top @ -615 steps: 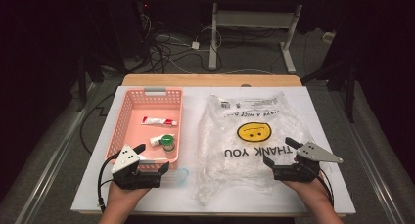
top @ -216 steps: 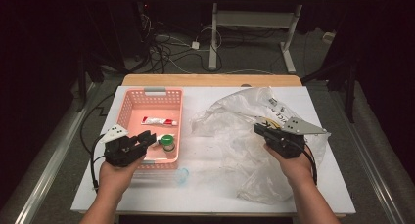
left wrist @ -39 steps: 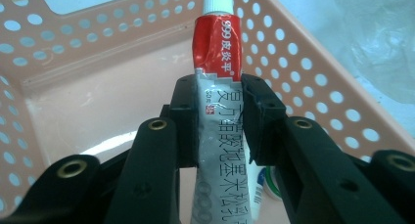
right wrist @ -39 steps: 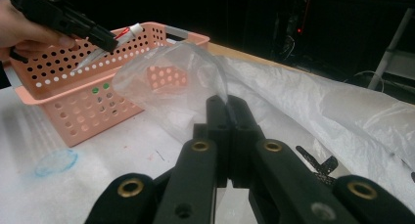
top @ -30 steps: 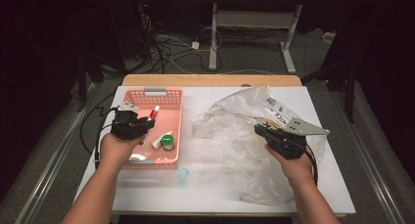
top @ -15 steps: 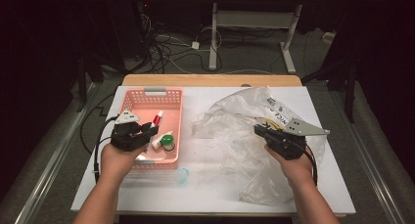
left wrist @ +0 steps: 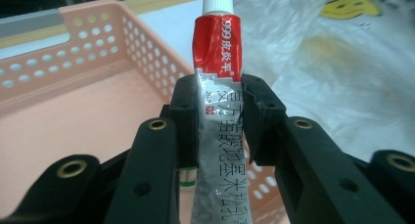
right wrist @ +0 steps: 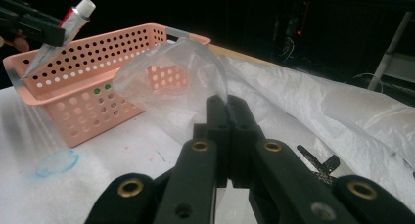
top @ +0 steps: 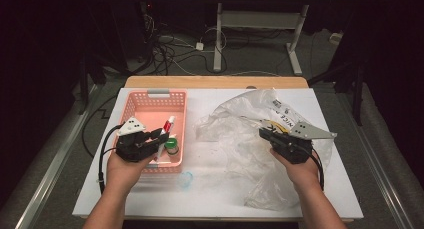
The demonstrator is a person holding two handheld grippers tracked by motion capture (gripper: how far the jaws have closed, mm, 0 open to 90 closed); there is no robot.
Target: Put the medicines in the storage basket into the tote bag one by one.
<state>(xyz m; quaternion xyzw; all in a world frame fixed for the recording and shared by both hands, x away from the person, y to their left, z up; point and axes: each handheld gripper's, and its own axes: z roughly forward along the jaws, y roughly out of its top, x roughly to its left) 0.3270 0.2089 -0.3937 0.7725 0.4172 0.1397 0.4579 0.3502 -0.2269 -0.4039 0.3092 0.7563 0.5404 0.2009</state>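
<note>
My left gripper is shut on a red and silver tube with a white cap, holding it tilted above the near right corner of the pink basket. In the left gripper view the pads press the tube at its middle, cap pointing away. My right gripper is shut on the edge of the clear plastic bag and holds it lifted. The right gripper view shows a fold of bag rising from the shut right gripper.
A small green-capped item lies in the basket's near right corner. A blue ring lies on the white table in front of the basket. The bag spreads over the table's right half, with a yellow smiley printed on it.
My left hand has drawn back toward the near end of the basket and risen slightly, carrying the tube with it. The right hand and the bag have stayed still.
</note>
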